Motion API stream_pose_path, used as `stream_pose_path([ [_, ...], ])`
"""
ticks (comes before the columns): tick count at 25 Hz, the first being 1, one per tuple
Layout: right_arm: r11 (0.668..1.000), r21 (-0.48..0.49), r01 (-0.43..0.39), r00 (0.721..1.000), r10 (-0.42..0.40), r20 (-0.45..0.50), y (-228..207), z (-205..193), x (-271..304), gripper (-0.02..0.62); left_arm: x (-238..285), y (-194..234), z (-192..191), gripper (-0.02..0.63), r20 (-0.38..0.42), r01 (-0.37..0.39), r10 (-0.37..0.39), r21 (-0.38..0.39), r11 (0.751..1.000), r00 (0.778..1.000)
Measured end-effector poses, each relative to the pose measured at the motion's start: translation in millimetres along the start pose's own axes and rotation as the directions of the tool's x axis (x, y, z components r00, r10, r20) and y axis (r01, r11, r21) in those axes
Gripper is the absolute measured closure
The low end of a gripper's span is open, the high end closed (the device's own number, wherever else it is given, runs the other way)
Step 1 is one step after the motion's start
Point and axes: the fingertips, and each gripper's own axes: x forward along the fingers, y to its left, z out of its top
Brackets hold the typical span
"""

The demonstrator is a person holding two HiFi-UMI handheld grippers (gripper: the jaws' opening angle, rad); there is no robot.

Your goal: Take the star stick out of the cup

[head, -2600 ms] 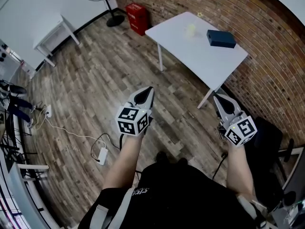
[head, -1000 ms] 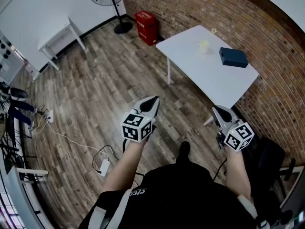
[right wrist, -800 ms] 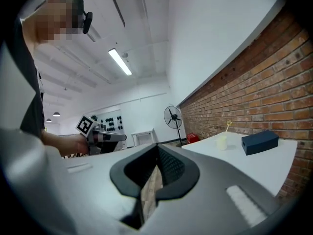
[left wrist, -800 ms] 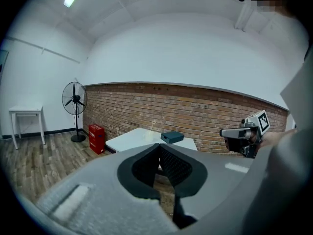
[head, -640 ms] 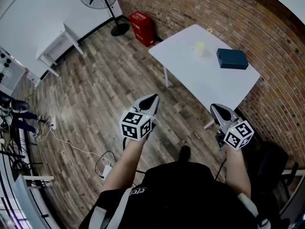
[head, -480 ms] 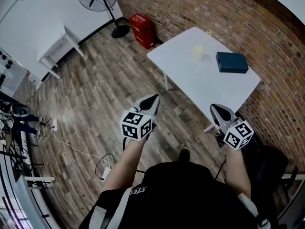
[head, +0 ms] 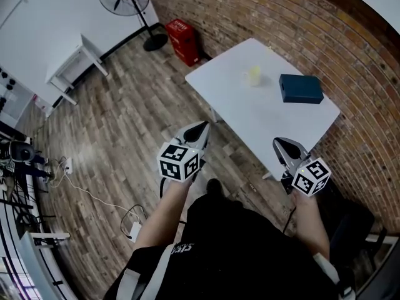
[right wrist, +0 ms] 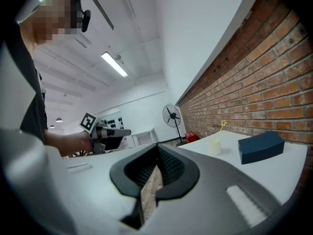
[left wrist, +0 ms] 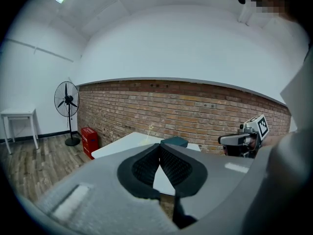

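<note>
The star stick (right wrist: 222,129) stands in the cup (right wrist: 213,146) at the far side of the table (head: 250,114), leaning towards the brick wall, with its star well above the rim. A dark box (head: 300,88) lies near the cup, apart from it. By its look the stick is thin, light and fairly stiff, and the small star on top is probably its weakest part. The best place to hold it is judged to be the bare shaft between the rim and the star, pinched squarely so that it does not twist or slip. The cup looks small and light (it is likely to tip or slide if the stick drags on the rim), so a straight lift along the stick's own lean is advised, perhaps with the other gripper steadying the cup. The left gripper (head: 201,125) is fully closed, its pads meeting at the tip with nothing between them. The right gripper (head: 276,143) is likewise closed and empty. Both hang in the air short of the table's near edge, well apart from the cup, touching nothing.
</note>
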Motion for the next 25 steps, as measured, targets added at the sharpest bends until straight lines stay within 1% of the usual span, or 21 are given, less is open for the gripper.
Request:
stream_pose_path([
  [3, 1.0, 0.016, 0.008, 1.0, -0.008, -0.013, -17, -4, 9, 0.594, 18, 12, -1, 0.6, 0.004, 0.0, 0.0, -0.021, 1.0, 1.0],
  [8, 1.0, 0.004, 0.027, 0.999, -0.027, -0.044, -44, 0, 32, 0.594, 61, 37, 1, 0.6, 0.002, 0.023, -0.023, -0.059, 0.998, 1.0],
  [15, 0.995, 0.026, 0.093, 0.995, -0.092, -0.042, -102, 17, 85, 0.594, 136, 81, 25, 0.6, -0.008, 0.08, -0.081, -0.045, 0.996, 0.997],
  [19, 0.994, 0.032, 0.106, 0.994, -0.105, -0.04, -119, 31, 129, 0.594, 172, 116, 45, 0.6, -0.012, 0.112, -0.113, -0.039, 0.993, 0.994],
  [25, 0.987, 0.038, 0.156, 0.987, -0.155, -0.028, -151, 53, 191, 0.595, 222, 166, 69, 0.6, -0.012, 0.169, -0.169, -0.036, 0.985, 0.986],
])
